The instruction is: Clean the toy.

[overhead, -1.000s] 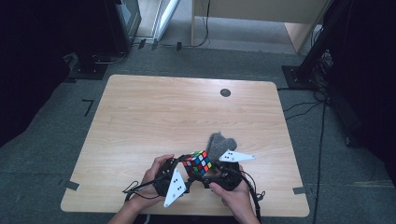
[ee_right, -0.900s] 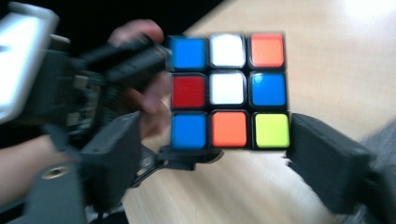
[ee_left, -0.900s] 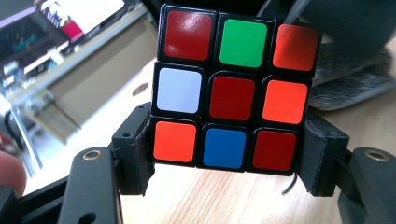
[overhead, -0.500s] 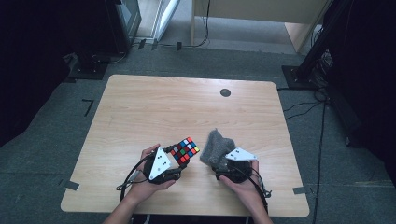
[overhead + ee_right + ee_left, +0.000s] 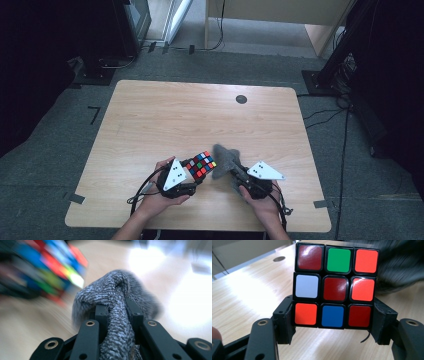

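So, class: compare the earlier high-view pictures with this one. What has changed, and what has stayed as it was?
The right gripper has just closed its jaws on the grey fuzzy cloth. The two hands drew apart from their earlier huddle. The left gripper keeps clamping the multicoloured puzzle cube above the light wooden table.

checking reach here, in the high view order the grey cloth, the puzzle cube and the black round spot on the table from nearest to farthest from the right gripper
1. grey cloth, pinched in the right gripper.
2. puzzle cube, just left of the cloth, held by the left gripper.
3. black round spot, far up the table.
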`<state>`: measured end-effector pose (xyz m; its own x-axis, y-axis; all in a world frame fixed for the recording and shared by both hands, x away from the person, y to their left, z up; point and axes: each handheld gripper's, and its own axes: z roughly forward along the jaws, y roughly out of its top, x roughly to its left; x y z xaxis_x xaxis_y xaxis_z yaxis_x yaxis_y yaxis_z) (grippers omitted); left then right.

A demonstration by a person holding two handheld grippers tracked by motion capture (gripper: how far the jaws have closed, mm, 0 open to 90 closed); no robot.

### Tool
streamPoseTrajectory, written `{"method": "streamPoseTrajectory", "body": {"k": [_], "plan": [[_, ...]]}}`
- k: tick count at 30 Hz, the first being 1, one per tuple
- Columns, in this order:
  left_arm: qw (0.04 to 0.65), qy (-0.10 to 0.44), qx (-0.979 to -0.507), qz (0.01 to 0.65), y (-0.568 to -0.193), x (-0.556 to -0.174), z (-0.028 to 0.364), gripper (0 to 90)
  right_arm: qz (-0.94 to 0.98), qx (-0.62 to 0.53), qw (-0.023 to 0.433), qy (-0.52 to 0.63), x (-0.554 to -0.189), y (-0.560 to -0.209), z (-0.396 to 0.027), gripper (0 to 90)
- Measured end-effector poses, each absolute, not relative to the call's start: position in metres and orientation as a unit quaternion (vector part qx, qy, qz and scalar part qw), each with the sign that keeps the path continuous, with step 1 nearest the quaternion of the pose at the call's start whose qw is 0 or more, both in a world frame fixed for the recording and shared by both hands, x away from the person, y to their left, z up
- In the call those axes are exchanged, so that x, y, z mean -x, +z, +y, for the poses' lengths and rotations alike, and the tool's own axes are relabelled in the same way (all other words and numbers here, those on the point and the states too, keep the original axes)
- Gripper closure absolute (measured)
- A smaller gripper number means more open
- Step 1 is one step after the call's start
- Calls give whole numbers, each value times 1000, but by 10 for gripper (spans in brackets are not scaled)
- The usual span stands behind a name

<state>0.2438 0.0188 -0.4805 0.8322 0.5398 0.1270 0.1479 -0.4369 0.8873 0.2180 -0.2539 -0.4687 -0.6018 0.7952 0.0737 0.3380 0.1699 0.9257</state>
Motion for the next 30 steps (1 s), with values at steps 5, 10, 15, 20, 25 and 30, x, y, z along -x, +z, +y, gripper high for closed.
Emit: {"method": "streamPoseTrajectory", "body": {"k": [5, 10, 15, 20, 25, 30], "plan": [[490, 190, -832, 178, -482, -236, 10, 339, 712, -312, 214, 592, -195, -442, -240, 758], [509, 176, -829, 147, -477, -227, 6, 343, 721, -304, 193, 592, -198, -449, -236, 754], [531, 156, -818, 155, -473, -230, 13, 344, 713, -369, 179, 568, -212, -461, -253, 754], [512, 170, -829, 145, -476, -227, 7, 344, 709, -325, 148, 609, -203, -448, -244, 746], [530, 162, -820, 144, -472, -226, 11, 344, 710, -311, 154, 613, -199, -442, -239, 745], [531, 160, -819, 147, -471, -227, 12, 344, 702, -352, 157, 599, -207, -452, -251, 743]]}}
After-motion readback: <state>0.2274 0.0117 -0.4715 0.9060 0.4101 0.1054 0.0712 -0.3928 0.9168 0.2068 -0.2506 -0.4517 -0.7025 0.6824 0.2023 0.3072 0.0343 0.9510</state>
